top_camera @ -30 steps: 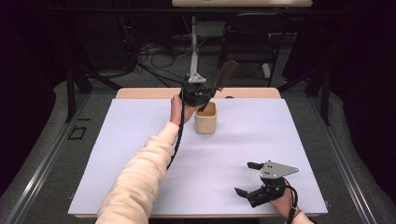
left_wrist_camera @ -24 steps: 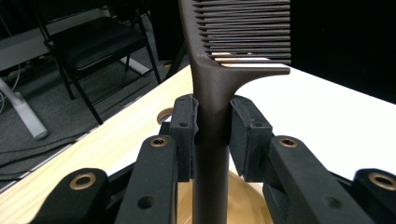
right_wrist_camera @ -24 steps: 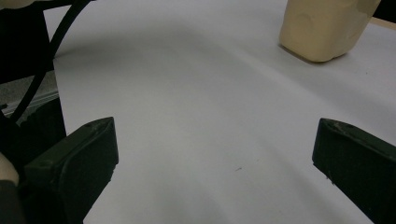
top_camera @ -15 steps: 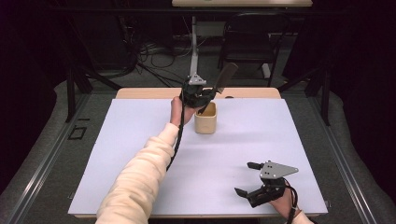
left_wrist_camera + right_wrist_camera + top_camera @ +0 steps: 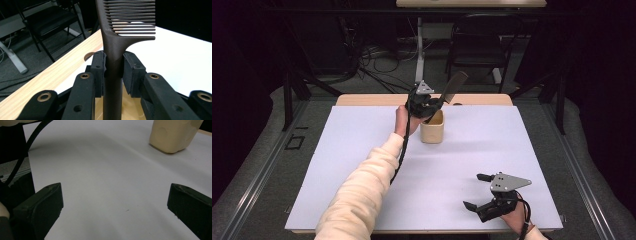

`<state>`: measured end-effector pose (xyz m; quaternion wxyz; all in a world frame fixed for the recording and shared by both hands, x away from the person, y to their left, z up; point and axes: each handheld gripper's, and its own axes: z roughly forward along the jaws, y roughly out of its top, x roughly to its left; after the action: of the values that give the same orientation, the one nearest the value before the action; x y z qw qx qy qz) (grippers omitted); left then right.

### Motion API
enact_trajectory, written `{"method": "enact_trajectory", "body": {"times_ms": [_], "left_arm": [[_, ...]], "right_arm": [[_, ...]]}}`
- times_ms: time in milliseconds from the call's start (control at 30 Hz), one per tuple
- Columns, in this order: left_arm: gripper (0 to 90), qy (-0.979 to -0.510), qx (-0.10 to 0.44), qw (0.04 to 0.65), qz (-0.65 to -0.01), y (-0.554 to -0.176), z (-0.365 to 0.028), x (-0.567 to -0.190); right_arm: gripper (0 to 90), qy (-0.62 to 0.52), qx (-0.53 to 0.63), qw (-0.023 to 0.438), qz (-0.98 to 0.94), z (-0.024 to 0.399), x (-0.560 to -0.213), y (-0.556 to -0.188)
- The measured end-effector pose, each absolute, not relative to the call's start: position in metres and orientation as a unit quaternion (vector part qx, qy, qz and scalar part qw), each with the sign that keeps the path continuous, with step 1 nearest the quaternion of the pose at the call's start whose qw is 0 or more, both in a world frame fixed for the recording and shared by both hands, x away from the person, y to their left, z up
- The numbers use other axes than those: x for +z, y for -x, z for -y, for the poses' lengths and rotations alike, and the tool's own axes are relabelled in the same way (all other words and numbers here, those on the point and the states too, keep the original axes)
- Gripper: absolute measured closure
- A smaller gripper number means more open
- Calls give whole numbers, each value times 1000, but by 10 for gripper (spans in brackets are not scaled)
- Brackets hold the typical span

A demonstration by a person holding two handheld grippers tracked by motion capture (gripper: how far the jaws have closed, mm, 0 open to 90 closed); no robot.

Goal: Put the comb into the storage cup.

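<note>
**Comb clamped over the cup**

L gripper (image 5: 428, 102) sits at far side of the table, just above the cream cup (image 5: 432, 131). It's clenched on a dark comb (image 5: 451, 88) w/ both pads tight on the handle. In the left gripper view the comb (image 5: 113, 52) runs straight up between the pads (image 5: 98, 67); teeth stick out to the right near the top of that pic. Handle's lower end drops toward the cup's opening, can't tell if it touches the cup. From the high view the comb leans up and to the right, teeth end highest.

Cup stands upright on the white sheet (image 5: 362, 150), near the far edge, approx. middle.

R gripper (image 5: 477, 192) rests low at the near right corner, well apart from the cup, jaws spread wide, nothing btw them. In the right gripper view it's just white sheet btw them, the cup (image 5: 175, 135) further off.
</note>
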<state>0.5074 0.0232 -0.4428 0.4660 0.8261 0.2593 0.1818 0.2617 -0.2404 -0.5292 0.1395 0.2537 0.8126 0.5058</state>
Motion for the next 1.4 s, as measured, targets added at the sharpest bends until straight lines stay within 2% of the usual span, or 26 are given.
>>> {"method": "enact_trajectory", "body": {"times_ms": [1400], "left_arm": [[723, -846, 158, 442, -254, -510, -22, -463]], "right_arm": [[0, -254, 504, 140, -813, 241, -529, -262]]}}
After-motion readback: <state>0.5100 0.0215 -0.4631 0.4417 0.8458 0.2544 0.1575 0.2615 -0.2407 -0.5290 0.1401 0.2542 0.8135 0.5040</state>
